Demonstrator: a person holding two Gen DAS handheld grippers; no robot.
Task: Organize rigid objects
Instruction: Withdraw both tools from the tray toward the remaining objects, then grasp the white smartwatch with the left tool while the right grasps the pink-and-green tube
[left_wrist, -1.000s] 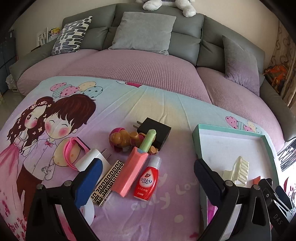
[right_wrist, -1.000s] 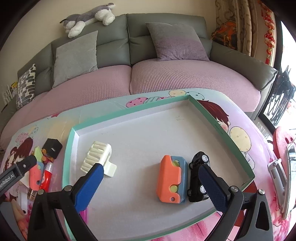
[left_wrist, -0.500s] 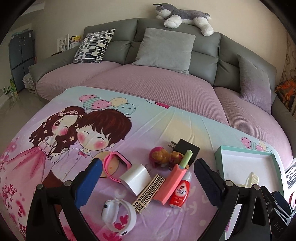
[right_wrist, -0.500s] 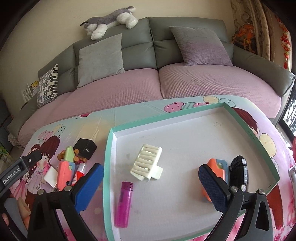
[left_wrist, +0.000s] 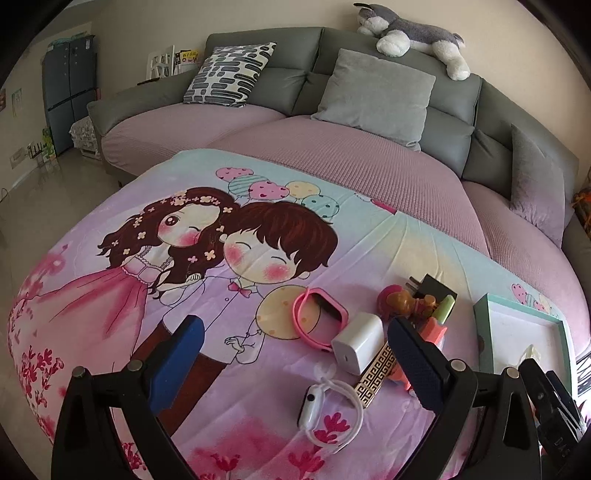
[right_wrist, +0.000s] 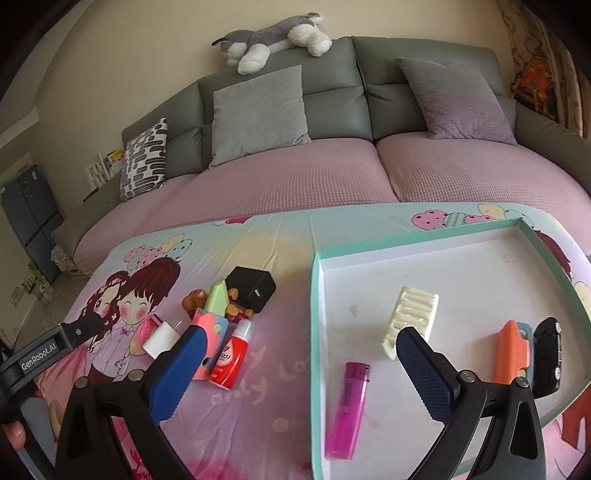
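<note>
A teal-rimmed white tray (right_wrist: 316, 295) holds a magenta lighter (right_wrist: 347, 410), a cream hair claw (right_wrist: 412, 319), an orange-and-blue block (right_wrist: 511, 350) and a black toy car (right_wrist: 548, 356). Left of the tray lies a pile: a black charger (right_wrist: 253, 288), a pink-and-green case (right_wrist: 210, 317), a red bottle (right_wrist: 231, 358) and a white plug (right_wrist: 160, 338). The left wrist view shows the white plug (left_wrist: 358, 347), a pink band (left_wrist: 319, 319), a white watch (left_wrist: 325, 410) and a patterned lighter (left_wrist: 376, 373). My left gripper (left_wrist: 291, 365) is open and empty above the cloth. My right gripper (right_wrist: 301, 373) is open and empty over the tray's left rim.
A cartoon-print cloth (left_wrist: 184, 258) covers the table. A grey sofa with purple seats (right_wrist: 332, 177), cushions and a plush dog (right_wrist: 273, 37) stands behind. A brown toy figure (left_wrist: 400, 301) lies in the pile. The tray's corner also shows in the left wrist view (left_wrist: 517, 304).
Both grippers have pulled back and swung left. The left view now takes in the white watch and more cloth. The right view now shows the lighter and the pile beside the tray.
</note>
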